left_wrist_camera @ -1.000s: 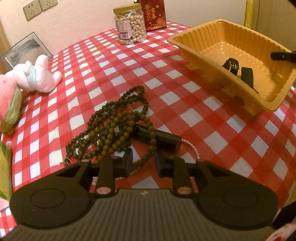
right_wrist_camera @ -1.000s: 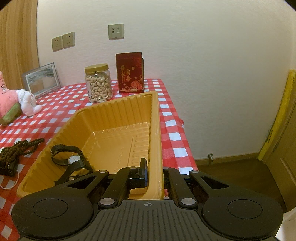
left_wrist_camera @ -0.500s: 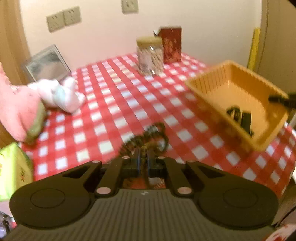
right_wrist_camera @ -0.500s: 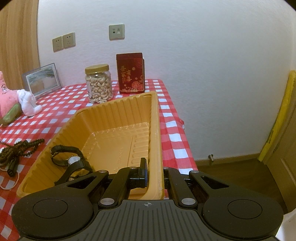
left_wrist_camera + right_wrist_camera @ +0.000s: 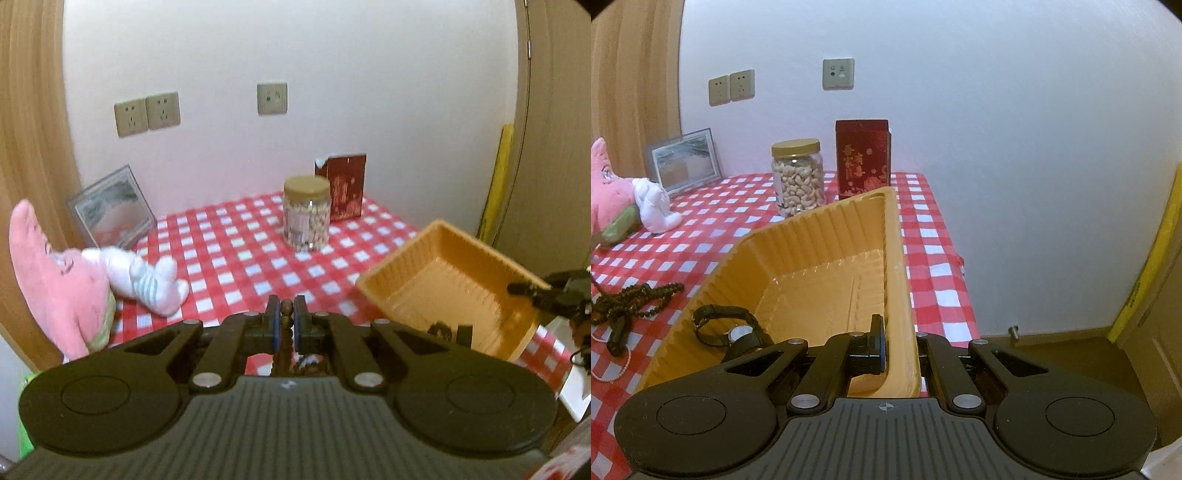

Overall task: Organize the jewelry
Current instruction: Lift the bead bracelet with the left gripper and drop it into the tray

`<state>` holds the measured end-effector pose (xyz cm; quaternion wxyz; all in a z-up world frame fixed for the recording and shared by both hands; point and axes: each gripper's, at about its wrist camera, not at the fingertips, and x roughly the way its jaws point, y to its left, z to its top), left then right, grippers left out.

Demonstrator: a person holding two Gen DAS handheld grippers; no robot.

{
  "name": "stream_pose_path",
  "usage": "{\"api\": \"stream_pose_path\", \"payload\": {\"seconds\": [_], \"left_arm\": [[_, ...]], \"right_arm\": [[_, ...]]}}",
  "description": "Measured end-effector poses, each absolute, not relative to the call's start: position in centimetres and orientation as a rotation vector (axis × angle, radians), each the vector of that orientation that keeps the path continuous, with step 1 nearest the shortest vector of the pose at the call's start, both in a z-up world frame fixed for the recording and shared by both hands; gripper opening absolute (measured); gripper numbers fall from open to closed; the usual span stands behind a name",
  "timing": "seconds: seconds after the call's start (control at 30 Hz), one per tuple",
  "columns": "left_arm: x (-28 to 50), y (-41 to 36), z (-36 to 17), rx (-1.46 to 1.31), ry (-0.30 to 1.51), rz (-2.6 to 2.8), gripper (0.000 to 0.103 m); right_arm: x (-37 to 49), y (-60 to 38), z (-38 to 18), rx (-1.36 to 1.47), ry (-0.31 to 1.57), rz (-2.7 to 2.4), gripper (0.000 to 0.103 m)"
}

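Your left gripper pinching the bead string, string hanging straight down, left of the yellow tray, your right gripper clamped on the tray's wall

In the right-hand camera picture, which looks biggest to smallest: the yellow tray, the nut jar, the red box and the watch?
1. Yellow tray, by far, though it is also nearest the camera.
2. Red box and nut jar: too alike to rank.
3. Watch, smallest even though close.
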<state>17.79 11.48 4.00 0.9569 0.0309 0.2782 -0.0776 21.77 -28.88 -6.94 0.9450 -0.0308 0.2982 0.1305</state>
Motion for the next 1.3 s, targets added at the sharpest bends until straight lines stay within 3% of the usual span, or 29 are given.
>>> {"api": "stream_pose_path", "payload": {"seconds": [0.43, 0.9, 1.07, 1.3], "left_arm": [[20.2, 9.1, 8.1, 0.007, 0.485, -0.266, 0.006], [25.0, 1.1, 11.1, -0.029, 0.370, -0.502, 0.006], [27.0, -1.0, 9.7, -0.039, 0.407, -0.525, 0.006], [29.8, -3.0, 3.2, -0.052, 0.615, -0.509, 0.006]], "right_arm": [[21.9, -29.1, -7.2, -0.039, 0.614, 0.261, 0.003], [21.6, -29.1, -7.2, -0.033, 0.614, 0.259, 0.003], [21.5, -29.1, -7.1, -0.029, 0.615, 0.255, 0.003], [21.4, -29.0, -7.3, -0.024, 0.622, 0.250, 0.003]]}}
